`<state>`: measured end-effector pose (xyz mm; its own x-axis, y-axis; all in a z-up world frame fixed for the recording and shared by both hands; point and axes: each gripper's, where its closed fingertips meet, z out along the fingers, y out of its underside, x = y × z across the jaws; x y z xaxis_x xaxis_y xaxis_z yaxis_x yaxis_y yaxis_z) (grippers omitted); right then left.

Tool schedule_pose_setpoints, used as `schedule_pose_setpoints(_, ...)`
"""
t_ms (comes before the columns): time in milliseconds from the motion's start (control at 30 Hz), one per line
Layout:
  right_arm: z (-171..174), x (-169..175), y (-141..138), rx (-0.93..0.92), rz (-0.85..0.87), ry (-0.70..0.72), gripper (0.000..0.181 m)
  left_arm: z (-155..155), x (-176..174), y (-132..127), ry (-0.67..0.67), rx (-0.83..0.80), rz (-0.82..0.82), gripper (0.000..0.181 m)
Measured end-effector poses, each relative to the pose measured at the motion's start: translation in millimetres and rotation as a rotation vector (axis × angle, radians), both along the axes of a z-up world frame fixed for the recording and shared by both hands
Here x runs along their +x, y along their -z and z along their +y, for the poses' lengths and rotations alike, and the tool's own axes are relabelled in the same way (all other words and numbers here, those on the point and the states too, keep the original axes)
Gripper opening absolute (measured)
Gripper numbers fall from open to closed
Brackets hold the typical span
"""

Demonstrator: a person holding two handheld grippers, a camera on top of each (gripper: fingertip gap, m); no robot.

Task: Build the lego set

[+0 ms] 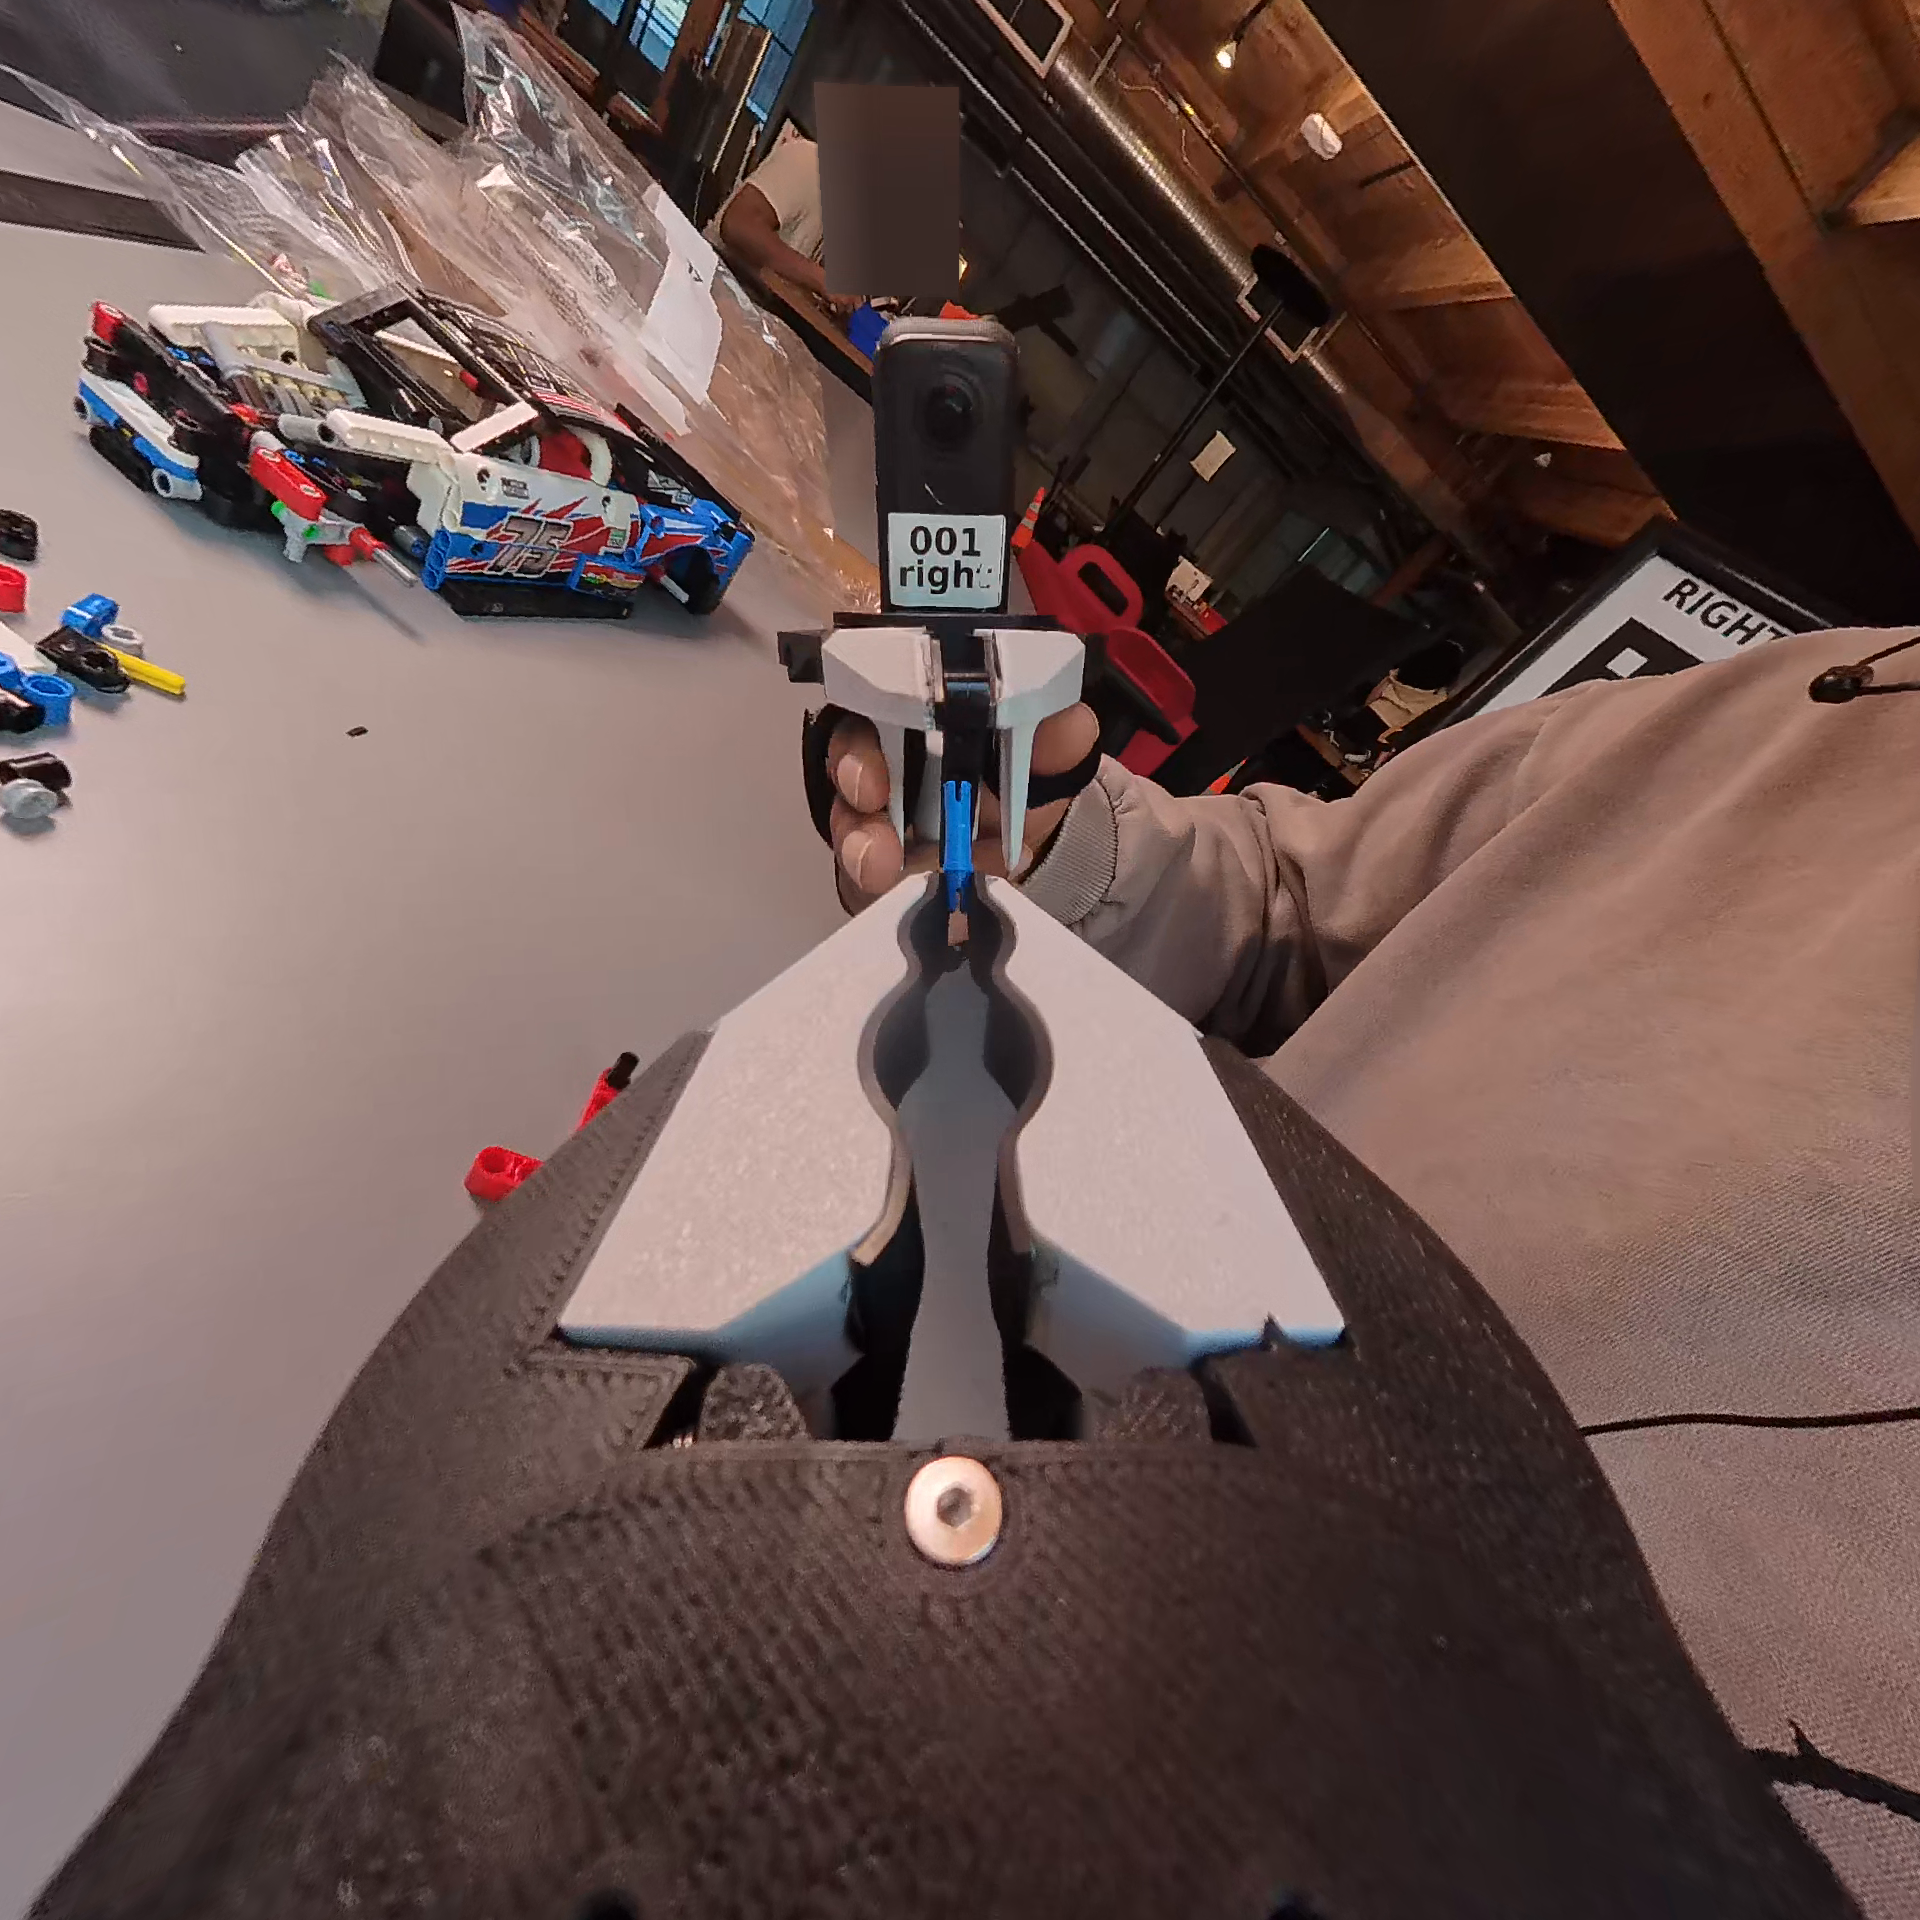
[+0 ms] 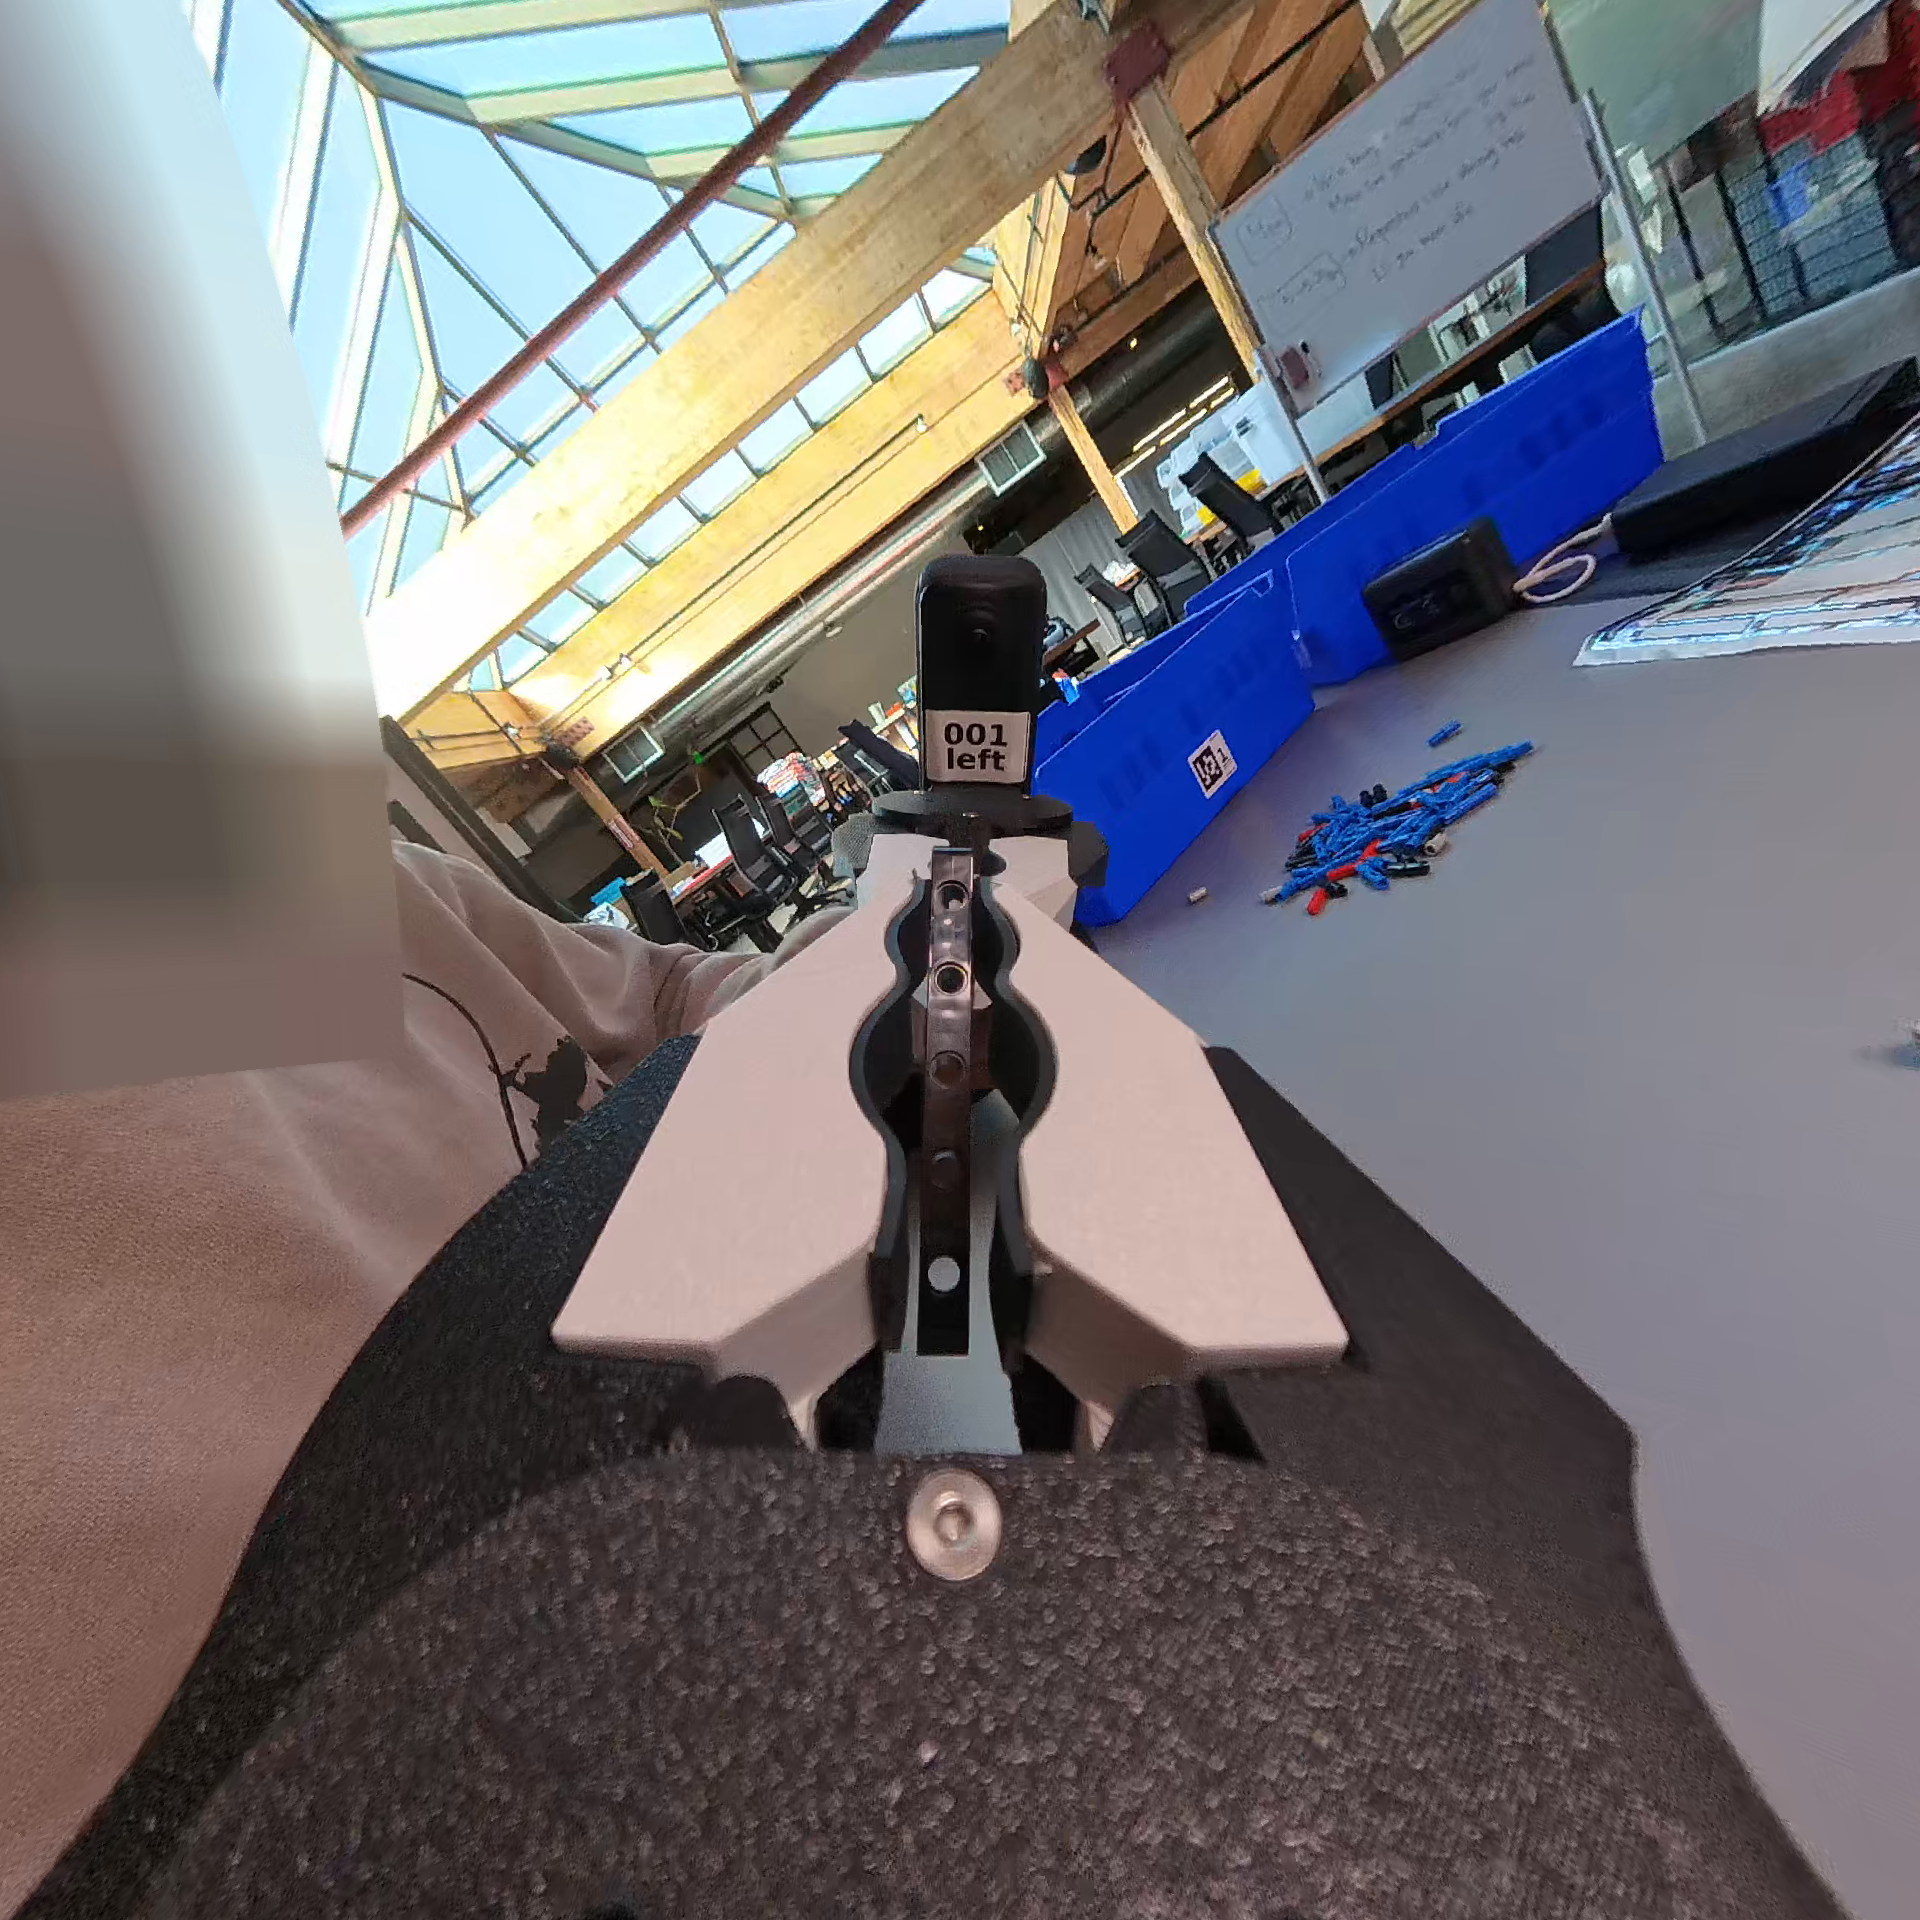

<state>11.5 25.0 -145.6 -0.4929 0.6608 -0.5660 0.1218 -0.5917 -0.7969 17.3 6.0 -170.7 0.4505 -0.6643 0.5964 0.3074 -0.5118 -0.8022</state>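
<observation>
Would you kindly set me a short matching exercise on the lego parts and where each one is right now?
Things:
1. blue pin
2. black beam
3. car model
4. pile of loose pins

Places:
A. lying on the table near the blue bins
B. between the right gripper's fingers
C. standing on the table before clear bags
D. at the left gripper's tips

Pairs: 1-D, 2-B, 3-C, 4-A
</observation>
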Motion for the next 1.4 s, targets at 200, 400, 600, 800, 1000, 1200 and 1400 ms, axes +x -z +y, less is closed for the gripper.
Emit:
schedule_pose_setpoints(200,-7,-3,9,-0.021,-0.044,-0.04,0.005,-1,2,0,0.008,-0.016,-0.009,0.003)
schedule_pose_setpoints(400,-9,-5,12,-0.108,-0.066,-0.078,0.006,-1,3,4,0.015,-0.062,-0.02,0.003)
schedule_pose_setpoints(600,-8,-8,22,-0.277,-0.142,-0.147,0.005,-1,1,12,0.035,-0.183,-0.104,0.002)
schedule_pose_setpoints(800,-6,-13,35,-0.353,-0.213,-0.164,0.005,1,-3,25,0.031,-0.28,-0.138,0.002)
schedule_pose_setpoints(1000,-6,-13,44,-0.196,-0.261,-0.122,0.005,1,-3,32,0.035,-0.314,-0.137,0.002)
schedule_pose_setpoints(1200,-6,-11,49,-0.148,-0.292,-0.118,0.006,0,-1,33,0.037,-0.276,-0.091,0.002)
schedule_pose_setpoints(1400,-8,-10,50,-0.233,-0.317,-0.146,0.006,2,-1,42,-0.02,-0.166,0.162,0.002)
